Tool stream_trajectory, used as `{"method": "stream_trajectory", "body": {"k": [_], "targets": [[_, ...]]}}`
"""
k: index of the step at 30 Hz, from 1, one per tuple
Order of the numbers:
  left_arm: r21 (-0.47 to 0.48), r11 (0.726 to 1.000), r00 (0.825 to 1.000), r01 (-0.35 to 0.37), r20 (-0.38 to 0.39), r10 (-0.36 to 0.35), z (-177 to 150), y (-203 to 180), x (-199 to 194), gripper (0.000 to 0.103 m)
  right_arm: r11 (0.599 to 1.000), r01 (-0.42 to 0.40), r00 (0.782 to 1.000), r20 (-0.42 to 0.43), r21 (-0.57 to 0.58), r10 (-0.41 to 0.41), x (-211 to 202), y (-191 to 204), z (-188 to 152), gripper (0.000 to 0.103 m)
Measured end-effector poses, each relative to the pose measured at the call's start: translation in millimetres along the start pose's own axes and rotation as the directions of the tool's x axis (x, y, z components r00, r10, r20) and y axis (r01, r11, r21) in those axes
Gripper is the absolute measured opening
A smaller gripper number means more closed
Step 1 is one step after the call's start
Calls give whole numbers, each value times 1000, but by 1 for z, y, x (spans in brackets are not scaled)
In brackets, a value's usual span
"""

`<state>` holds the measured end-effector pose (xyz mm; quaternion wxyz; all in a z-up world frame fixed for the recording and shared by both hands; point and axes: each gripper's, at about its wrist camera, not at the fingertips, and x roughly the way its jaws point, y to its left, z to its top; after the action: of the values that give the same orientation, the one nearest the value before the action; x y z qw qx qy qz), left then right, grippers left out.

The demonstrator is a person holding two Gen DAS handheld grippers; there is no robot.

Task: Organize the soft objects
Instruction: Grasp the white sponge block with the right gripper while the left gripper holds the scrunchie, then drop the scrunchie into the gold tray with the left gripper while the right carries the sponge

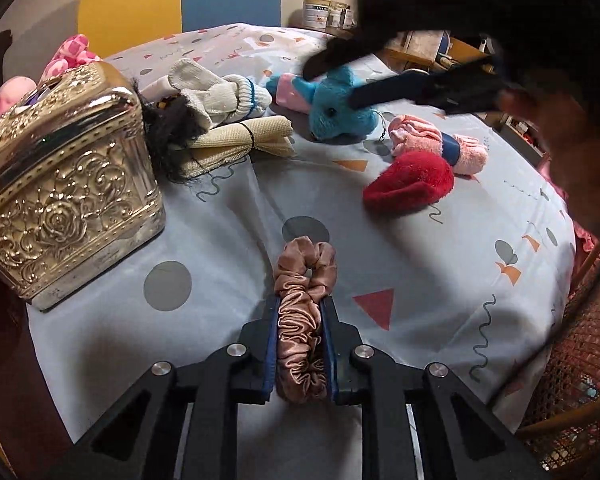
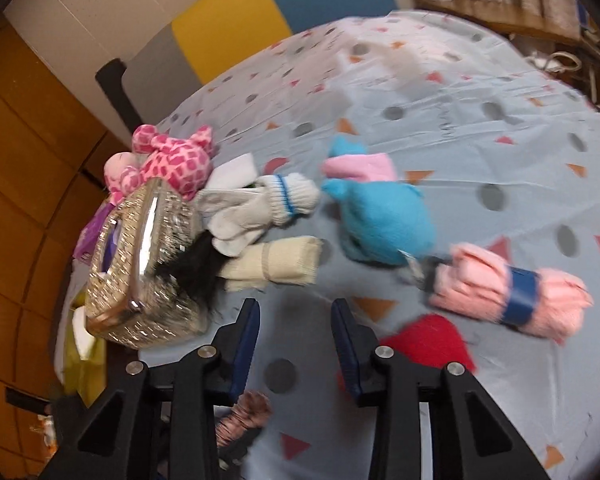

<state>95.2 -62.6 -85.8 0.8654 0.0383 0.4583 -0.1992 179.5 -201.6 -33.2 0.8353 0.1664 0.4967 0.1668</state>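
While the left claw (image 1: pixel 300 344) pinches the scrunchie (image 1: pixel 302 320) just right of the gold box (image 1: pixel 68 184), its slippery satin compresses easily, so mid-band holds best; the right claw (image 2: pixel 296 344) hovers part-open, empty.

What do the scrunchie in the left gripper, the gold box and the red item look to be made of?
Scrunchie, pinched in the left gripper: satin-like fabric, going by its glossy gathered folds. Gold box: embossed with roses and mirror-bright, so metal or metallised plastic; which one is unclear. Red item: fuzzy matte pile, probably plush or terry.
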Motion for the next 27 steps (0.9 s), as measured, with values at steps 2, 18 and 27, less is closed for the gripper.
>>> {"method": "stream_trajectory", "body": {"k": [2,18,27], "targets": [[-2,1000,1000,10,2,-10,0,3,0,19,998,-50,998,-31,29,51,13,4,11,37],[-51,995,997,82,21,-81,-4,17,-4,20,986,23,996,-76,-163,-35,87,75,119,86],[-75,991,994,110,23,-109,-5,22,-4,20,942,117,960,-209,-313,-189,151,88,138,86]]}}
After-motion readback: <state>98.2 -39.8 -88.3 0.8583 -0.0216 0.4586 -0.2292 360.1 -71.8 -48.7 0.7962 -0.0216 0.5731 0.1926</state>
